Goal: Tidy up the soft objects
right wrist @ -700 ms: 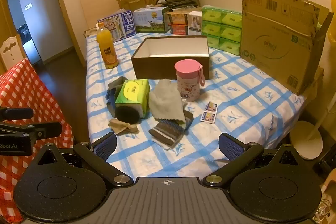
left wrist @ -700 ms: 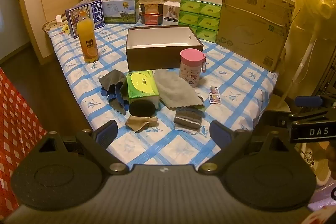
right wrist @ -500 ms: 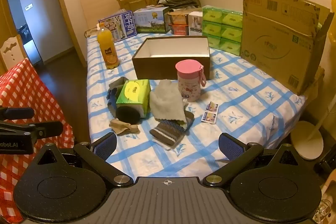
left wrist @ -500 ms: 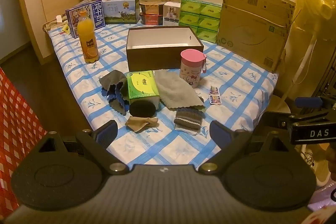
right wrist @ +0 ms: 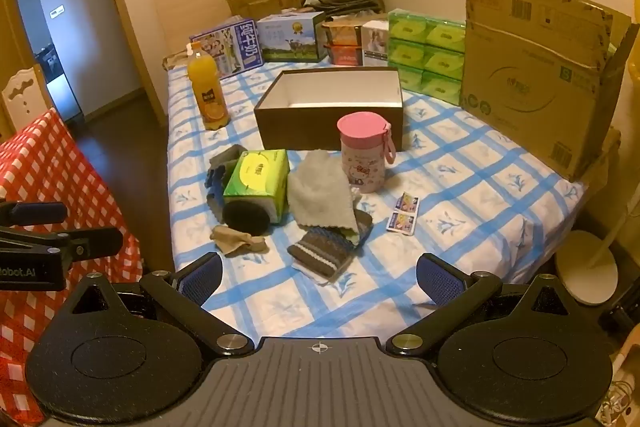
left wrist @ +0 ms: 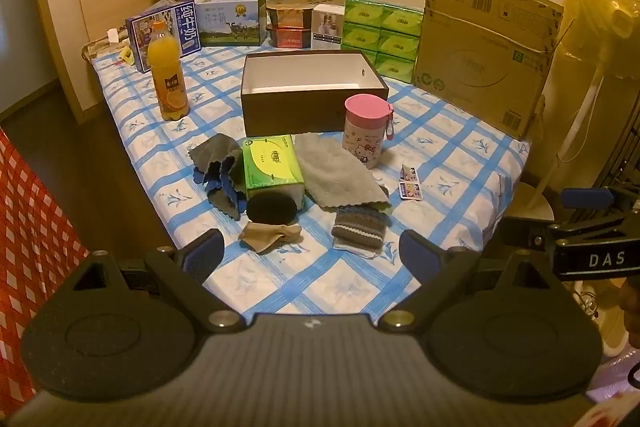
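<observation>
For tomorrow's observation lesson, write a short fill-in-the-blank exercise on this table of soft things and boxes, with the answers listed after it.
1. The lid of the cartoon cup is ____.
2. The open brown box holds ____.
3. The bottle contains a drink coloured ____.
4. The light grey cloth partly covers the ____ knitted piece.

Answers: pink; nothing; orange; striped

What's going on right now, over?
Left gripper and right gripper open, empty. Cloths, socks on table; box empty. Pink cup stands before it.
</observation>
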